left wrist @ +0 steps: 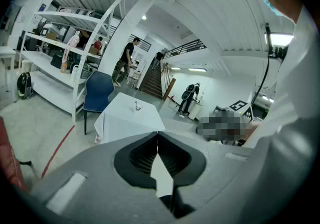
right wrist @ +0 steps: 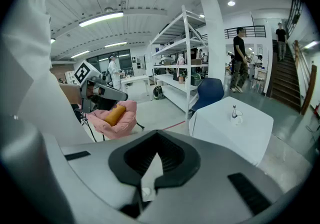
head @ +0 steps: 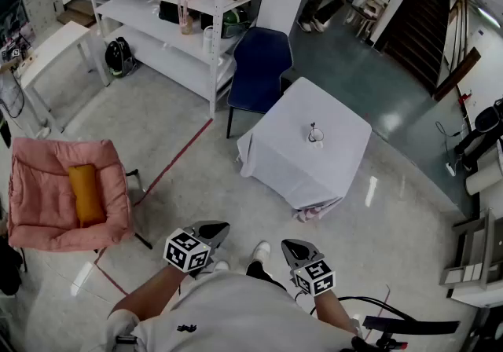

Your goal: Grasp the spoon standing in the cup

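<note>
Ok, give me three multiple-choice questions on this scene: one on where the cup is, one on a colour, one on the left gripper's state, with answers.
1. Where does the cup with the spoon stand?
A. on the white-clothed table
B. on the shelf rack
C. on the pink chair

2. What colour is the chair next to that table?
A. red
B. blue
C. green

3. How do the jaws of the left gripper stand?
A. wide apart
B. closed on the spoon
C. together, with nothing between them

Answers:
1 A: the cup sits on the cloth near the table's middle.
2 B: the chair at the table's far side is dark blue.
3 C: the left gripper view shows the jaws meeting with nothing between them, far from the cup.
</note>
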{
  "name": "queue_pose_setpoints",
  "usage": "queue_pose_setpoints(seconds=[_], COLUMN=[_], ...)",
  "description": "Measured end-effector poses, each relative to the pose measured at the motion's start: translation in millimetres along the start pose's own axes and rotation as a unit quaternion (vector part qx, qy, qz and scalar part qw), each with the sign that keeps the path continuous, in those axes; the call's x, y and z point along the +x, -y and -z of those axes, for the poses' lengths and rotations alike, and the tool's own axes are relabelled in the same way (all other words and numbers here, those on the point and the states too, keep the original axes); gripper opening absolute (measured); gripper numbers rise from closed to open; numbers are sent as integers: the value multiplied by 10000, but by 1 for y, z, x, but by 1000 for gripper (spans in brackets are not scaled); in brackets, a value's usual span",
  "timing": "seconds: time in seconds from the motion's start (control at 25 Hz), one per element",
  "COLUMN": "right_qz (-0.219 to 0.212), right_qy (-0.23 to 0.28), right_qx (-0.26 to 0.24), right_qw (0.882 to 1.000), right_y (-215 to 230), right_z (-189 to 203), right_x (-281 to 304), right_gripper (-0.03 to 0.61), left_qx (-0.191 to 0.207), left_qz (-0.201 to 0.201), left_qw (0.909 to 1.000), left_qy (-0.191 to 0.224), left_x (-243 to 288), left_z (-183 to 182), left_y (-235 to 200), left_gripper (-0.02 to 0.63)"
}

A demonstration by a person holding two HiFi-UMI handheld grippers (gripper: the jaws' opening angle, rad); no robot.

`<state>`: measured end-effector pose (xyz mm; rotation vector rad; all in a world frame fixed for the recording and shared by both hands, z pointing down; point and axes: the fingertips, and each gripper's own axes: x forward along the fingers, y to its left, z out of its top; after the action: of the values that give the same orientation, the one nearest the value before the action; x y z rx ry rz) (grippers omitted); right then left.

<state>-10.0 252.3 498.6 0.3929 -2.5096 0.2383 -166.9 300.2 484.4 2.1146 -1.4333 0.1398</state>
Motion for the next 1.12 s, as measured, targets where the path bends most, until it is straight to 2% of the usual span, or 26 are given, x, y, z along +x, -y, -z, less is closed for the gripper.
queue_pose_setpoints(seconds=[0.28,0.4,0.64,0.84,0.96,1.12], right_qz=[188,273,356,540,573,778], right_qy=[30,109,205,707,841,928], right_qx=[137,214,467,782,943,1206], right_qw=[9997,9993,9981,9930,9903,9853], right_y=[2,23,109,195,239,294], right_z=[8,7,1,-22,-20,-5], right_x=[-15,-12,10,16,14,8], right_gripper=[6,6,8,9,52,60], left_qx=[148,252,308,599,700,597], left_qz=[305,372,363,364,346,423], left_qw=[9994,9989,9986,9967,9957,9956], left_qy=[-51,-122,-218,-412,-489,-583], left_x=[17,36,113,183,225,277], left_z=[-2,-9,-42,-91,-121,-143], left_y=[22,19,-3,-7,-8,-11], left_gripper=[12,12,12,14,14,18])
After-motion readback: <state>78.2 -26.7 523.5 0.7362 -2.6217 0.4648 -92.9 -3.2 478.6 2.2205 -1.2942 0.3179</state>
